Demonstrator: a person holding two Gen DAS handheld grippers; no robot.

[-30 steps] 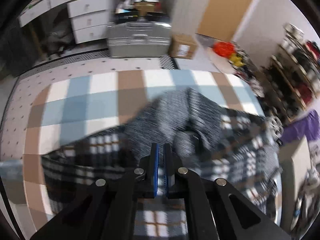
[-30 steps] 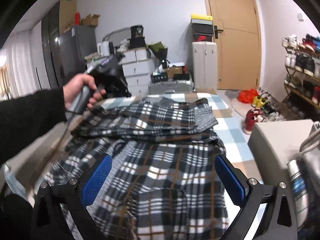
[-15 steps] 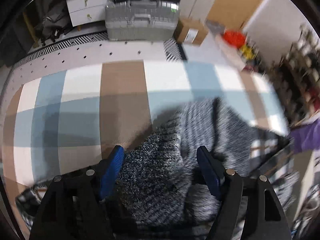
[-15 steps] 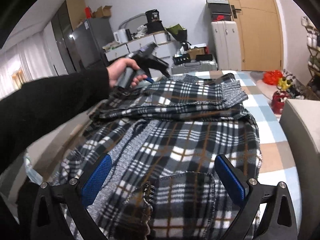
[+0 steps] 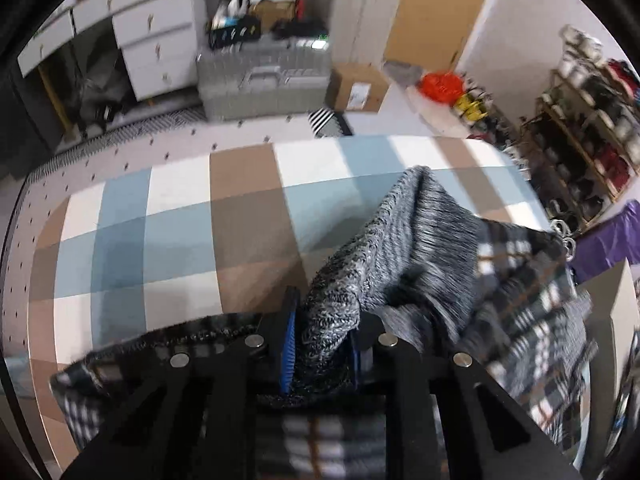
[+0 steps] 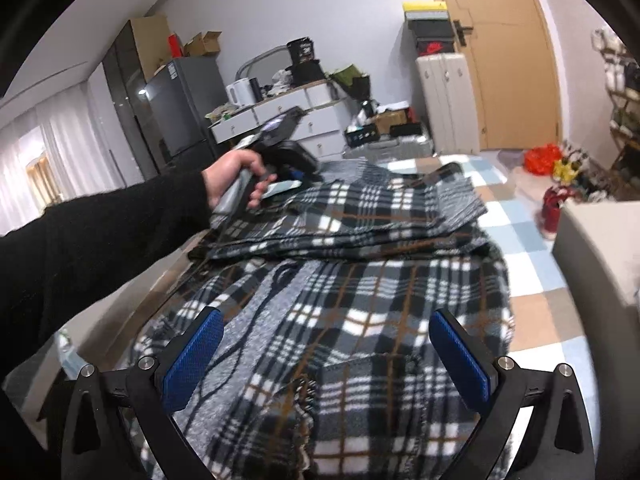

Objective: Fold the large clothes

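Plaid fleece garment (image 6: 360,312) lies spread on a surface covered by a blue/tan/white checked sheet (image 5: 180,232); cannot tell if the surface is a bed or a table. Far part of the garment is folded over itself into a flatter layered stack; near part lies loose with a marled grey lining (image 6: 256,344) turned out along its left side

Left tongs (image 5: 322,344): pointing steeply down at the garment's far edge, jaws closing, narrow gap. A bunched fold of the grey knit cuff (image 5: 400,248) sits between the blue pads (image 5: 289,344) and fills the gap, pads pressing on it. The knit rises from the tongs and drapes off to the right into the plaid

In the right wrist view a person's left hand (image 6: 232,180) in a black sleeve (image 6: 100,240) grips the left tool's handle at the far left corner of the garment

Right tongs (image 6: 326,354): wide, nothing between the pads, hovering above the near part of the garment, no visible contact

Background: white drawer unit (image 5: 156,48), grey hard case (image 5: 264,80) on the floor, cardboard box (image 5: 360,88), wooden door (image 6: 508,56), shoe rack (image 5: 592,120) on the right
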